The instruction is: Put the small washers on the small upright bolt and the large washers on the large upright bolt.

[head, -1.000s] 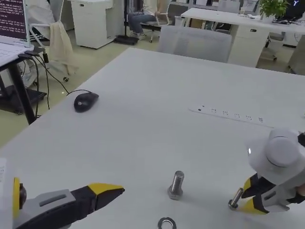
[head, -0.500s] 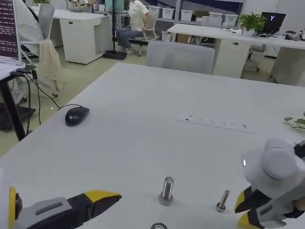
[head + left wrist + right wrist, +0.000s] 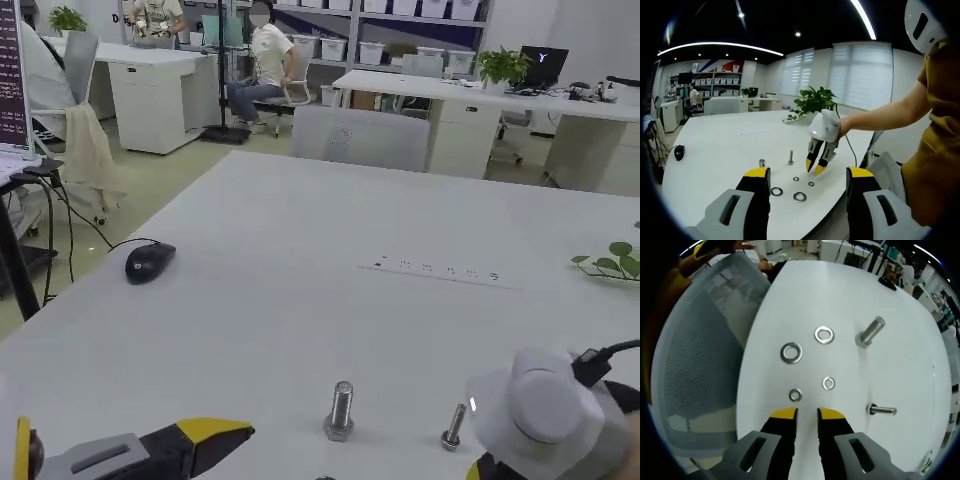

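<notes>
Small bolt: the slim steel small bolt [image 3: 454, 425] was leaning in the right gripper's jaws a second ago; now it stands upright by itself, near the desk's near edge.
Large bolt: the thick steel hex-head large bolt [image 3: 340, 410] is seen upright just beside it, as before.
Right gripper: the yellow-tipped right gripper [image 3: 806, 415] has been drawn back toward the near edge. Its jaws are parted by a narrow gap and nothing is held.
Left gripper: the yellow-tipped left gripper [image 3: 235, 432] is held low at the near edge, jaws spread wide and empty.
Large washers: two flat steel large washers [image 3: 791, 352] are lying loose on the white desk [image 3: 300, 250], between the bolts and the near edge.
Small washers: two small steel washers [image 3: 795, 395] are lying just ahead of the right gripper's tips, apart from each other.
Meaning: both bolts are judged ready, and no washer has been threaded yet. A small washer is probably to be picked next.
</notes>
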`<state>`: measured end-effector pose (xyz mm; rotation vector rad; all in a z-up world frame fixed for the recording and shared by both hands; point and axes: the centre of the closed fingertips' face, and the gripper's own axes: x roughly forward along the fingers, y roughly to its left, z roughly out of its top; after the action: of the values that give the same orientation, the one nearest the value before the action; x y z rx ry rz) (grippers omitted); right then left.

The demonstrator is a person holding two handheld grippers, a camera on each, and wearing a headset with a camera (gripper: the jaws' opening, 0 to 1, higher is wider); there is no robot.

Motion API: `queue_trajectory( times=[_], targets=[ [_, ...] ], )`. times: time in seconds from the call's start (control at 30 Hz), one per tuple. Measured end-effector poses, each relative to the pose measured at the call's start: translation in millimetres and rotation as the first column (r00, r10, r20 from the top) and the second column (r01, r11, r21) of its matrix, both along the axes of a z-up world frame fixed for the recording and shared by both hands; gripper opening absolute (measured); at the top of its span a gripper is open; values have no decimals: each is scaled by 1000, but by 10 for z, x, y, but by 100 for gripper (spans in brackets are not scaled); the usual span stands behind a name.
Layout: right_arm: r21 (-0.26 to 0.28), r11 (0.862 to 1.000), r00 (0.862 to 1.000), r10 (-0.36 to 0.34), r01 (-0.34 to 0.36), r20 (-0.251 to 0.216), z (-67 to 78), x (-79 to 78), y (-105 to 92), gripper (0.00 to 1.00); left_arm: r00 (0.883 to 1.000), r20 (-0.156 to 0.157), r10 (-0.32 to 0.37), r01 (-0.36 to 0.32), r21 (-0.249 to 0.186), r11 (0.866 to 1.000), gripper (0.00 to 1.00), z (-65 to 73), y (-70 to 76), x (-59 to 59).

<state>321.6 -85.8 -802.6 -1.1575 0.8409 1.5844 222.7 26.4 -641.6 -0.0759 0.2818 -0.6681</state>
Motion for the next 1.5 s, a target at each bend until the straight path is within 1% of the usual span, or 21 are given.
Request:
queue_trajectory(
  times=[0.1,0.27,0.43,0.5,0.57,0.7,0.77,0.83,0.97,1.07,1.2,1.23,1.3,1.5],
  targets=[
    [-4,1000,1000,7,-7,-10,-57,-80,37,17,1000,-2,-9,9,2,1000,60,-2,-9,-24],
    [-11,1000,1000,11,-11,-13,-108,-142,72,18,1000,6,-12,12,-4,1000,61,28,6,-45],
    [-22,999,1000,24,-24,-17,-159,-210,94,18,1000,4,-15,15,-3,1000,61,14,29,-76],
    [-24,999,1000,29,-29,1,-180,-194,103,19,1000,3,-14,14,-9,1000,61,13,39,-84],
    [-31,999,1000,25,-25,-1,-196,-194,102,19,1000,0,-15,15,-8,1000,61,3,47,-88],
    [-29,999,1000,23,-23,-1,-208,-197,112,19,1000,0,-16,16,-13,1000,61,-2,52,-89],
    [-32,999,999,38,-38,5,-212,-199,115,19,1000,0,-16,16,-14,1000,61,-7,56,-86],
    [-34,999,999,38,-38,9,-210,-207,115,19,1000,-1,-15,15,-15,1000,61,-15,63,-81],
    [-29,998,998,57,-57,21,-210,-222,113,18,1000,4,-4,4,-24,1000,61,-13,90,-60],
    [-28,997,997,74,-74,28,-213,-224,107,17,1000,4,-2,2,-23,1000,61,-26,91,-46],
    [-19,998,998,59,-59,24,-215,-207,113,16,1000,6,4,-4,-31,999,61,-29,94,-30],
    [-17,998,998,59,-58,30,-215,-194,116,15,1000,6,5,-5,-32,999,61,-32,94,-27],
    [-22,998,998,60,-59,29,-217,-196,116,14,1000,2,3,-3,-28,1000,61,-44,90,-27],
    [-29,999,1000,26,-25,15,-213,-179,118,12,1000,1,6,-6,-26,1000,61,-42,83,-26]
  ],
)
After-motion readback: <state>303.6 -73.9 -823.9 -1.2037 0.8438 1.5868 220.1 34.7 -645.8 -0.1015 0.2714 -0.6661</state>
